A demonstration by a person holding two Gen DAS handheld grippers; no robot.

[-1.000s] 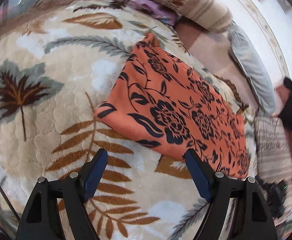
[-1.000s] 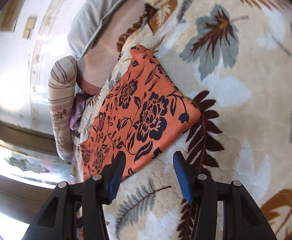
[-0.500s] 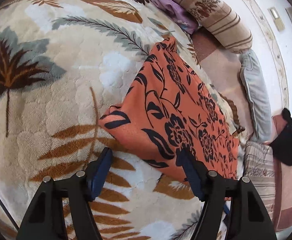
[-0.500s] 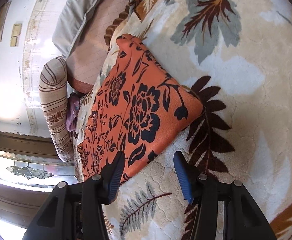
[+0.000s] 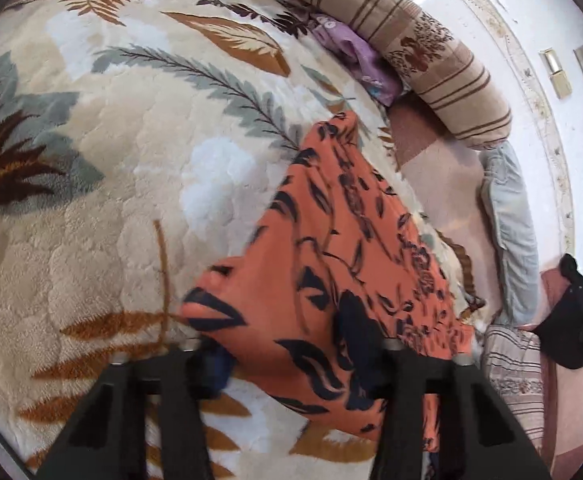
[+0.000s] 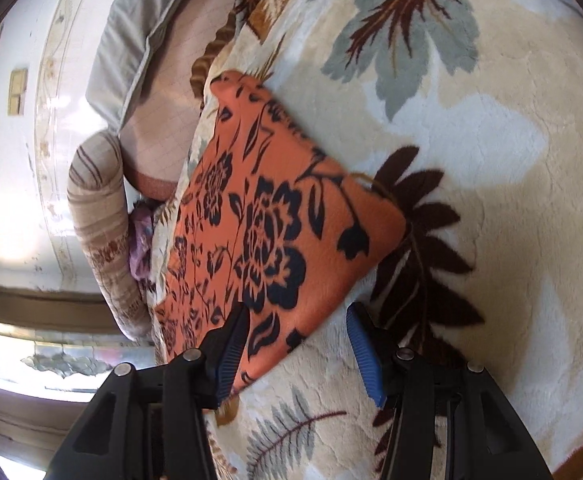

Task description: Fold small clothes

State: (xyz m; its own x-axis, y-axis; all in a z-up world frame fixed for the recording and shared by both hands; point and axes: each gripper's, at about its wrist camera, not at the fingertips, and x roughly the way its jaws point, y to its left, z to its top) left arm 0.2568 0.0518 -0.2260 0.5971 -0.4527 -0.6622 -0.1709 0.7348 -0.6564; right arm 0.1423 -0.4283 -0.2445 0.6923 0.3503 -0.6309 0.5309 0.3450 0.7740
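In the left wrist view, the orange floral cloth (image 5: 331,264) is lying on the leaf-patterned blanket (image 5: 111,168) of the bed. The left claw (image 5: 295,364) has just been closing; the cloth's near corner is bunching up between its fingers, though blur is hiding whether the pads are pressing it.

In the right wrist view, the right claw (image 6: 297,354) is standing half open, straddling the cloth's (image 6: 267,232) near edge, its left pad touching the fabric.

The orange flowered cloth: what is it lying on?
The orange cloth lies on a cream blanket printed with leaves. Whatever part of the blanket is directly beneath the cloth is covered, so nothing there can be seen.
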